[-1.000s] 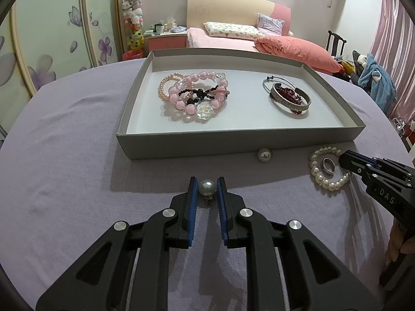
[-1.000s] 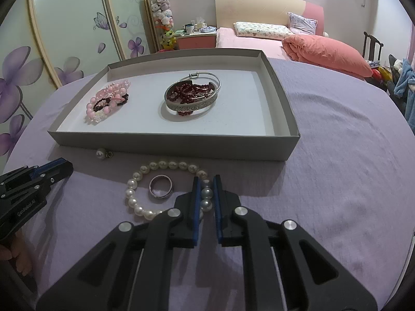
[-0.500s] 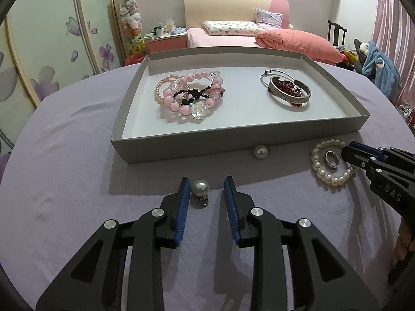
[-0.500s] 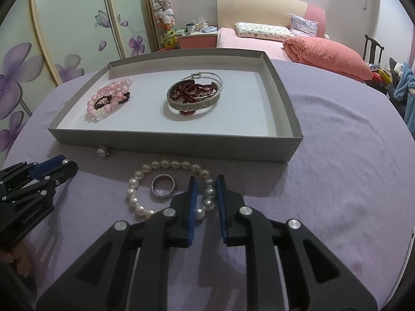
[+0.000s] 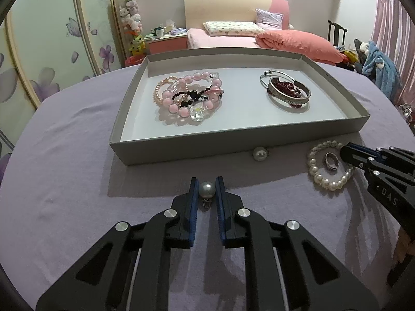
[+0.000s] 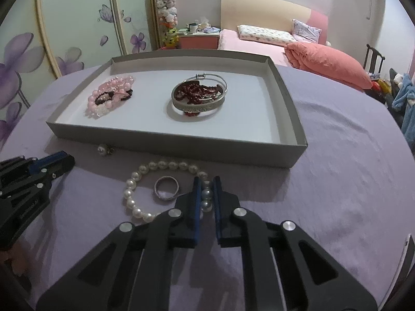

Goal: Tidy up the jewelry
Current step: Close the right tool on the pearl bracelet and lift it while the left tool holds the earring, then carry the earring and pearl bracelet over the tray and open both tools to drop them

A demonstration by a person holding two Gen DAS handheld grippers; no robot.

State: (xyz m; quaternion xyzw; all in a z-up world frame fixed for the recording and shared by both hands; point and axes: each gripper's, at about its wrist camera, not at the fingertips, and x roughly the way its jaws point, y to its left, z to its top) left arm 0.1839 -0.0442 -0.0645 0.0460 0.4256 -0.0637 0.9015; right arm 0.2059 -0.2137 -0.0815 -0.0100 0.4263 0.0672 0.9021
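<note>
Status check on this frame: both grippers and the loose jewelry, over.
Left hand-held gripper shut on pearl earring. Right hand-held gripper shut on pearl bracelet. Tray ahead, path open.

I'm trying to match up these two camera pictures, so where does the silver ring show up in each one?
Left wrist view: the silver ring lies far right, inside the pearl bracelet, by the right gripper.
Right wrist view: the silver ring lies low centre, inside the pearl bracelet, just left of the right gripper.
Shared landmark: the grey tray, whose front wall runs just beyond the ring.
</note>
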